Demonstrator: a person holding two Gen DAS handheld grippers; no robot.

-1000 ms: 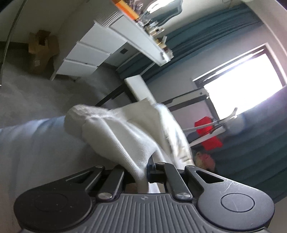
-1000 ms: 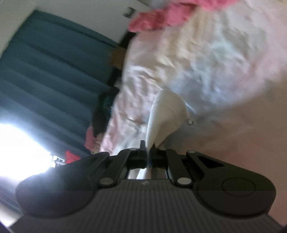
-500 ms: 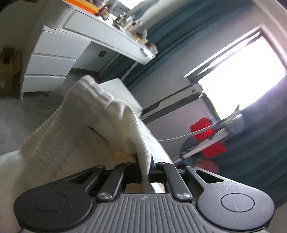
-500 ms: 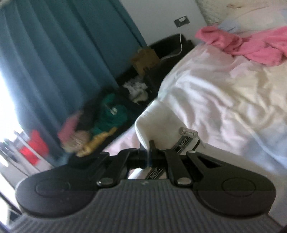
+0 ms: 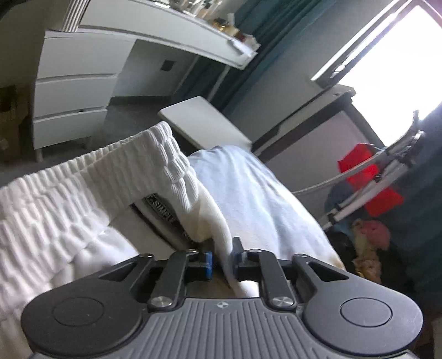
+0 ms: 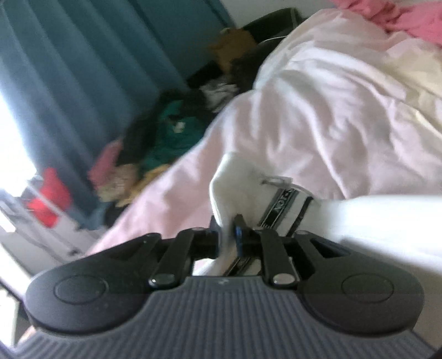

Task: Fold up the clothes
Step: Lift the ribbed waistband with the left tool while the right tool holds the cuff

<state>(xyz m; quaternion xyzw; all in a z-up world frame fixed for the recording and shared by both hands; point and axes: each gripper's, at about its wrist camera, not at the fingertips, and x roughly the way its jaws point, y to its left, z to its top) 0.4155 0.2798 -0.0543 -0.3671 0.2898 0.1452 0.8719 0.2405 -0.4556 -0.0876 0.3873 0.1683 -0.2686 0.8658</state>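
Observation:
A white garment with a ribbed elastic waistband (image 5: 91, 176) stretches from the left of the left wrist view toward my left gripper (image 5: 222, 258), which is shut on a fold of its fabric. A black-and-white label shows inside the waistband. In the right wrist view my right gripper (image 6: 228, 234) is shut on another edge of the same white garment (image 6: 234, 179), beside a striped label (image 6: 279, 207). The garment is held above the bed with its pale sheet (image 6: 331, 96).
A white desk with drawers (image 5: 71, 94) and a white board (image 5: 204, 121) stand beyond the bed. A drying rack with red items (image 5: 370, 182) is at the right. Pink clothes (image 6: 408, 19) lie on the bed; a pile of clothes (image 6: 165, 132) lies by teal curtains.
Both grippers have swung while still holding the garment. The waistband now spreads out wide to the left, and the right wrist view has dropped closer to the bed sheet.

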